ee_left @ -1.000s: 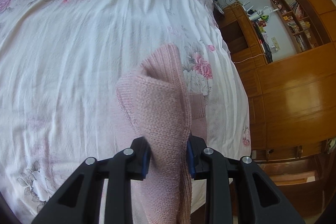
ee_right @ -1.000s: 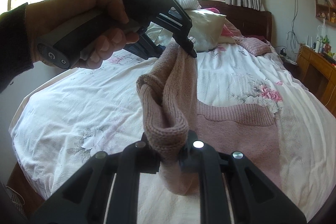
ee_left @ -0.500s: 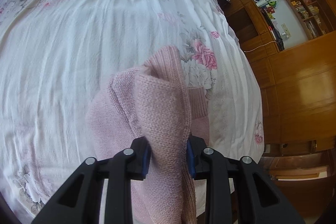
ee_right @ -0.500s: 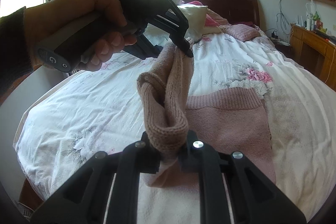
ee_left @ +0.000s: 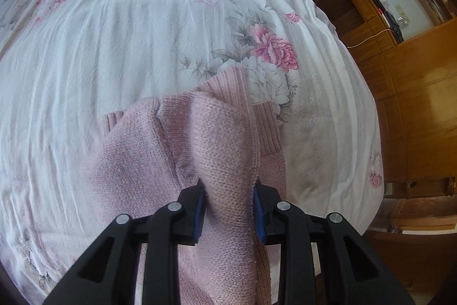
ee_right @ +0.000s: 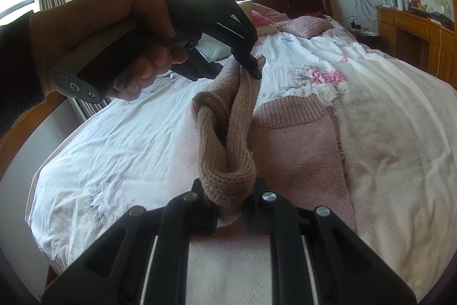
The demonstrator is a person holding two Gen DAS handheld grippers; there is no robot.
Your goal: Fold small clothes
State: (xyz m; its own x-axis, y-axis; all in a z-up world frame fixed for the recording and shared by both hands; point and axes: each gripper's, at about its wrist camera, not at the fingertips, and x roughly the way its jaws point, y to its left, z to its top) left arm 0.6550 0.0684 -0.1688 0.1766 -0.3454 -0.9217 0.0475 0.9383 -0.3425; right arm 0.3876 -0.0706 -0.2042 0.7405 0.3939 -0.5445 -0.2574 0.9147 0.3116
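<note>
- Step in hand, as I read it: mid-fold. One edge of the pink knitted sweater (ee_right: 300, 150) is lifted off the bed w/ white floral bedspread (ee_left: 128, 53), and looks set to be carried across the part lying flat.
- Left gripper (ee_left: 230, 207): blue-padded fingers (ee_left: 199, 209) clamped narrow on a thick bunch of the knit; fabric fills the gap btw them.
- Right gripper (ee_right: 228, 200): fingers pinched on a doubled loop of the same edge, knit bulging up over the tips.
- In right wrist view the left gripper (ee_right: 251, 67) is held by the person's hand (ee_right: 108, 39), higher up and further out over the bed, its tip biting the far end of the raised strip. So the strip hangs btw the 2 grippers, w/ some slack.
- Where it is: rest of sweater lies flat on bedspread near the foot side, ribbed hem (ee_right: 291, 112) facing the pillows; a cream fleecy cloth (ee_right: 400, 139) lies just beside it, touching its right edge.
- Look: chunky soft knit, limp, folds thick; ribbed band stiffer than body.
- Next move prob. calls for: both grippers travelling together at equal height, keeping edge taut, lowering it square onto flat half, then releasing. Uneven pull would skew the fold.
</note>
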